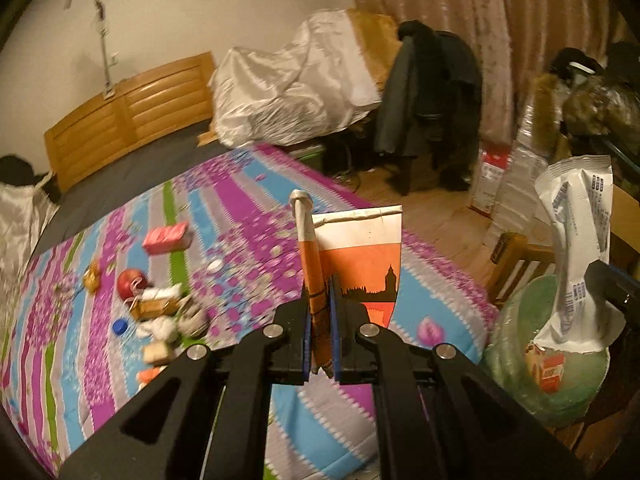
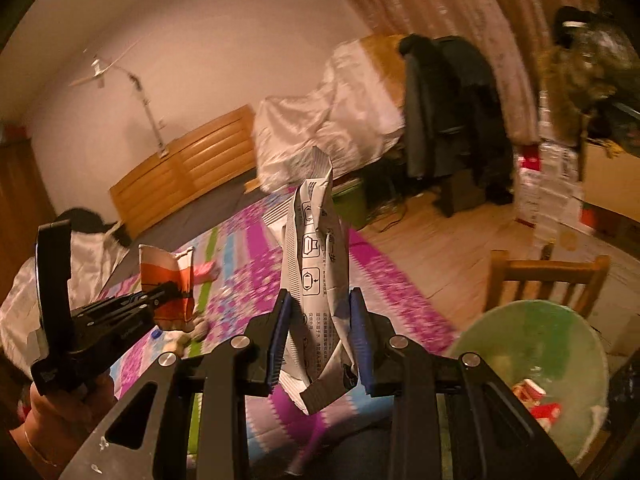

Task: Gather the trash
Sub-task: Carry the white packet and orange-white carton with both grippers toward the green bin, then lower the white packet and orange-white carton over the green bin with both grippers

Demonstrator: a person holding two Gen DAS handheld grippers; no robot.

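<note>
My left gripper [image 1: 320, 328] is shut on an orange and white paper bag [image 1: 360, 256] with a black skyline print, held upright above the bed. My right gripper [image 2: 320, 332] is shut on a crumpled white wrapper [image 2: 314, 280] printed in black, which stands up between its blue pads. In the left wrist view the wrapper [image 1: 576, 248] hangs over a bin lined with a green bag [image 1: 520, 360], at the bed's right side. In the right wrist view the left gripper [image 2: 172, 292] with its paper bag [image 2: 168, 280] is at the left, and the bin [image 2: 540, 344] is at the lower right with red and white trash inside.
On the striped floral bedspread [image 1: 240, 208] lie several bits of trash: a pink packet [image 1: 166, 238], a red round thing [image 1: 130, 282], a blue cap [image 1: 119, 326] and crumpled papers. A wooden chair [image 2: 548, 276] stands behind the bin. A coat-draped chair [image 1: 432, 96] is farther back.
</note>
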